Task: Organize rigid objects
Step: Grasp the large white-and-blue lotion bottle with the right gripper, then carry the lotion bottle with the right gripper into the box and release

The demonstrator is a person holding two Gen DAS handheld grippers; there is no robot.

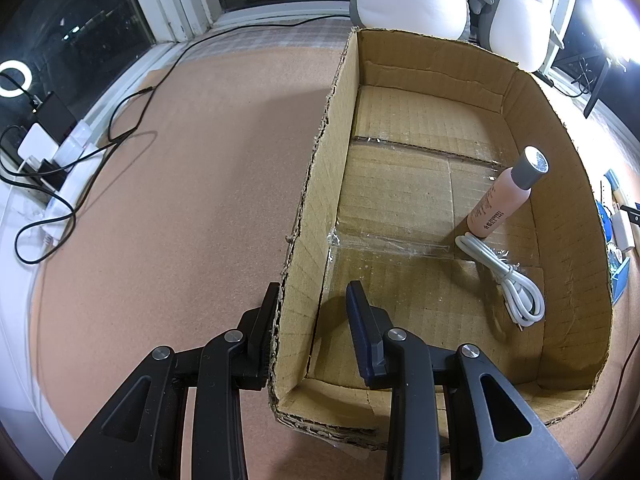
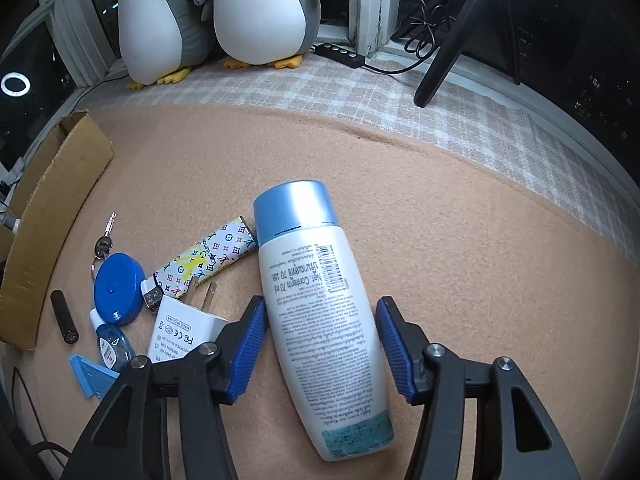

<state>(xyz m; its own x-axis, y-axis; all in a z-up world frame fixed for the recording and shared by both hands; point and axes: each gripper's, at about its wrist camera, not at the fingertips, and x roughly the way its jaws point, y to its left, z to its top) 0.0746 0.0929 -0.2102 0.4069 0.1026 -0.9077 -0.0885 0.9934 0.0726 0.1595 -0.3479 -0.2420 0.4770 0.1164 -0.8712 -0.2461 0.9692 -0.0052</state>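
Bottle [image 2: 324,316] lying flat on the table [image 2: 460,220], blue cap away, between the wide-apart jaws of the right hand-held gripper [image 2: 322,350], untouched. Probably light, stiff plastic, smooth and rounded; likely to slip or roll, so best pinched across the broad mid-body. Fill level impossible to judge. Clutter just left: charger [image 2: 180,330], blue disc [image 2: 119,288], keys [image 2: 105,240], half covered. Left hand-held gripper [image 1: 314,326] wide, straddling the box [image 1: 320,184] wall. Box only partly visible beyond.
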